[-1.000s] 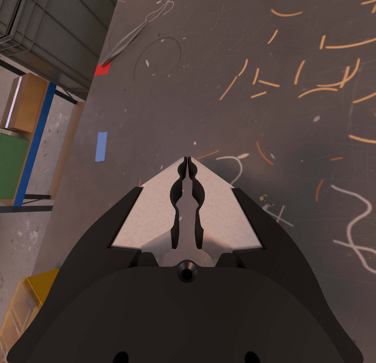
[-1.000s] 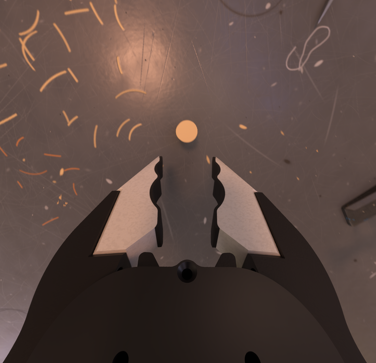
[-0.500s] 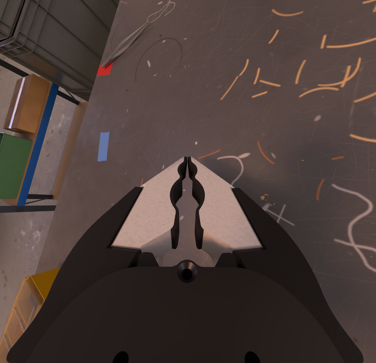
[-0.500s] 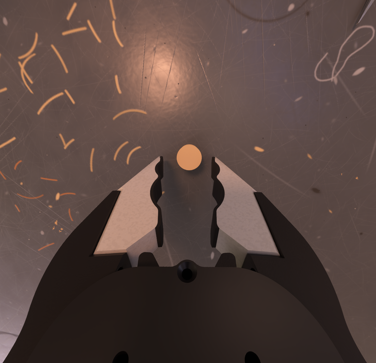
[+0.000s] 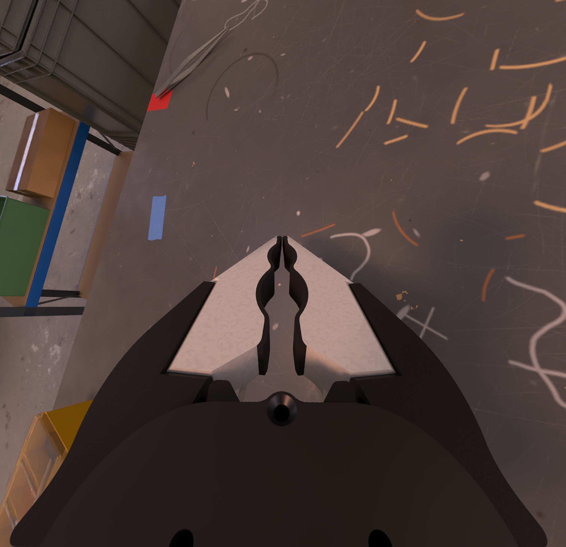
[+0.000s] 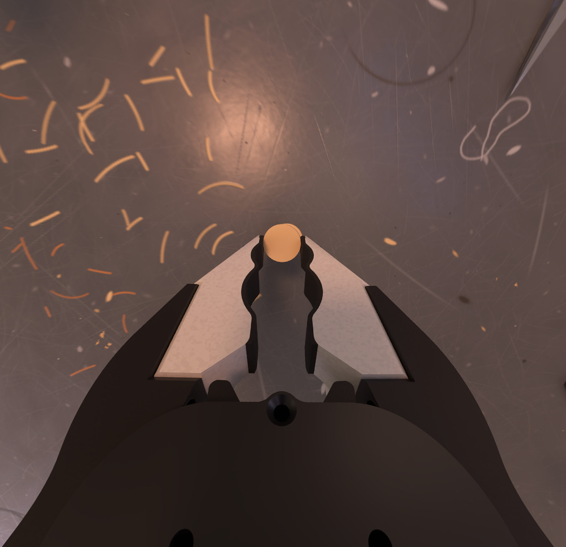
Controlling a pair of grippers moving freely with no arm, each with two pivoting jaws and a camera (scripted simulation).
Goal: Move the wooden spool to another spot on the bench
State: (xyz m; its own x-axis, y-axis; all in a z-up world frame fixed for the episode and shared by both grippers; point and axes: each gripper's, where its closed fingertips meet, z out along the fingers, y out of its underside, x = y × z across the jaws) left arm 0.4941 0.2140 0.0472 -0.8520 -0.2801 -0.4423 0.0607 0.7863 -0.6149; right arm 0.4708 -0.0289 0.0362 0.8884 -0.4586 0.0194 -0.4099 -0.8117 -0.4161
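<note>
The wooden spool (image 6: 281, 243) shows as a small round tan disc seen end-on in the right wrist view. My right gripper (image 6: 281, 241) has its two fingertips closed against the spool's sides, just above the dark scratched bench (image 6: 398, 256). My left gripper (image 5: 281, 239) is shut and empty, its tips touching, and hovers over the bench (image 5: 275, 149) near its left edge. The spool does not show in the left wrist view.
Orange thread scraps (image 6: 116, 167) litter the bench left of the spool. Tweezers (image 5: 196, 63), red tape (image 5: 159, 100) and blue tape (image 5: 156, 217) lie near the bench's left edge. Grey crates (image 5: 76, 41), a green box (image 5: 18, 244) and a yellow bin (image 5: 39, 446) stand beyond that edge.
My right gripper moved forward onto the spool and closed its fingers on it. The left gripper has barely moved.
</note>
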